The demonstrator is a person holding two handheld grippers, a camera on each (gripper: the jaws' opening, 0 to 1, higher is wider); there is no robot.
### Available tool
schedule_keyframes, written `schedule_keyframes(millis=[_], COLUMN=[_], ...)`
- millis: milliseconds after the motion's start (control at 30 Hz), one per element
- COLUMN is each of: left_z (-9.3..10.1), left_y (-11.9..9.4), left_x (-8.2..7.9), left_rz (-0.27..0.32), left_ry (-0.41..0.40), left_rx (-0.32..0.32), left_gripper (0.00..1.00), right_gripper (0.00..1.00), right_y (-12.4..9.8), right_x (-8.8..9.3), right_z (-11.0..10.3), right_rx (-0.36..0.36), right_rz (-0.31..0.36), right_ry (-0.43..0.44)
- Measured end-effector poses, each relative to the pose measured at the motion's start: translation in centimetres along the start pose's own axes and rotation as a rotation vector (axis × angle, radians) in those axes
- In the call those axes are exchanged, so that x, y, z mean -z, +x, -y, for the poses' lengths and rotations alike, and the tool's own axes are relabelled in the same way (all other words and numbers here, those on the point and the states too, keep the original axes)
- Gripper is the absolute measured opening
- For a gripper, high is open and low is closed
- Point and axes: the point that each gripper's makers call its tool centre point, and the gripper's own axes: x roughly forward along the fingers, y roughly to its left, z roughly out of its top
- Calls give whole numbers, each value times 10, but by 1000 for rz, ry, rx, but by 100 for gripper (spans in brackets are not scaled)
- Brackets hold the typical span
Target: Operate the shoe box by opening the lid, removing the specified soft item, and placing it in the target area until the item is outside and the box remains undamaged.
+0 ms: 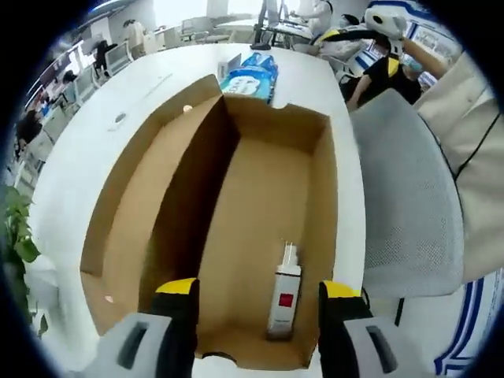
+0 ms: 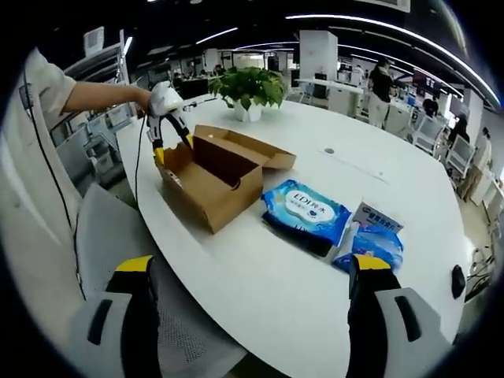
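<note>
Left tongs (image 1: 257, 303) hang spread over the open shoe box (image 1: 260, 197), bottle (image 1: 284, 299) at 6 o'clock inside; right tongs (image 2: 252, 276) spread above the surface (image 2: 268, 276).

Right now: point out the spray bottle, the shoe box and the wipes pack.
spray bottle (image 1: 284, 303): left gripper view, white body by red label.
shoe box (image 2: 206, 191): right gripper view, near side wall.
wipes pack (image 2: 305, 208): right gripper view, blue front label.

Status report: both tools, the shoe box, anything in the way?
Left tool open over open shoe box. Right tool open, back from table. Small bottle lies inside box. Wipes packs beside it.
</note>
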Motion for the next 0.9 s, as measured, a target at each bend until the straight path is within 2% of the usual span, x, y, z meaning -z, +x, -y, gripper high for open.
schedule_keyframes(millis=[600,767,900], left_z=[4,4,8], left_y=[29,34,36], left_x=[10,12,14], left_rz=[-138,-153,-165], left_ry=[138,171,187], left_rx=[92,101,122], left_gripper=[59,53,53], right_gripper=[96,96,96], right_y=[6,7,8], right_x=[15,16,15], right_z=[2,6,6], right_rx=[-1,9,9], right_rz=[-48,-55,-52], right_ry=[25,21,21])
